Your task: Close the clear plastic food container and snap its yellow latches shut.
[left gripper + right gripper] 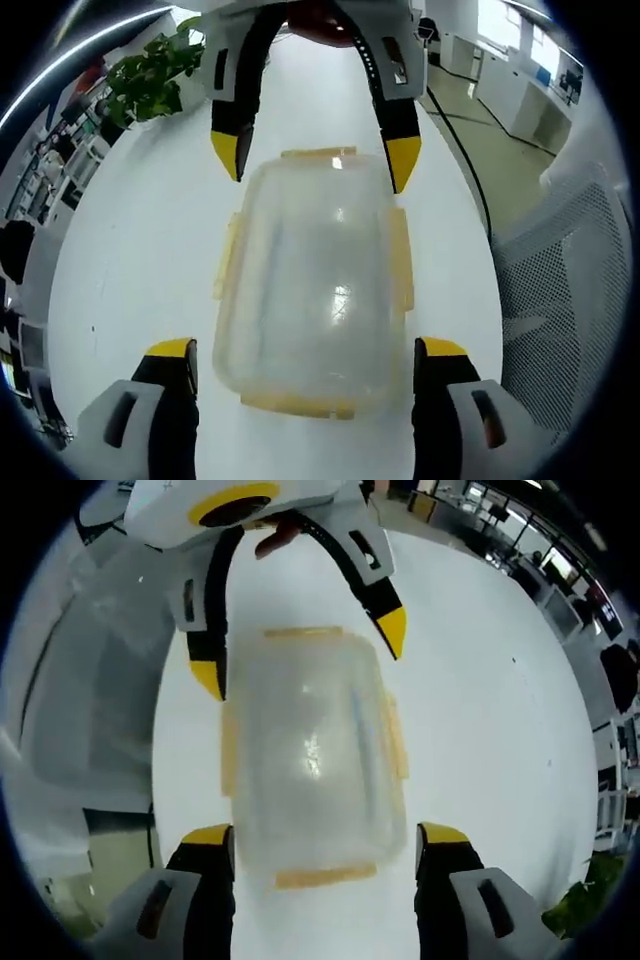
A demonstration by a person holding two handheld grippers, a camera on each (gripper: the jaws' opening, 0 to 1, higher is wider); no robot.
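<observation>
The clear container (315,280) lies on the white table (130,260), lid on, yellow latches (402,262) around its rim. The left gripper (305,350) and right gripper (325,835) face each other across it, both spread wide and gripping nothing. A mesh chair (560,270) stands beside the table; a plant (150,75) stands beyond it.

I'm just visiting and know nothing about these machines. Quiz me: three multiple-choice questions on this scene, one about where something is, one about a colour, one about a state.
1. Where does the clear plastic food container sit?
A. On the white table, between the two grippers
B. On the mesh chair
C. On the floor

2. What colour are its latches?
A. Blue
B. Yellow
C. Red

3. How do the left gripper and the right gripper stand?
A. Both clamped on the container
B. One open, one clamped
C. Both open, jaws wide on either side of the container

Answers: 1 A, it rests on the tabletop with a gripper facing it from each end. 2 B, yellow strips line the lid's edges. 3 C, the jaw tips of each stand wider than the container.
</observation>
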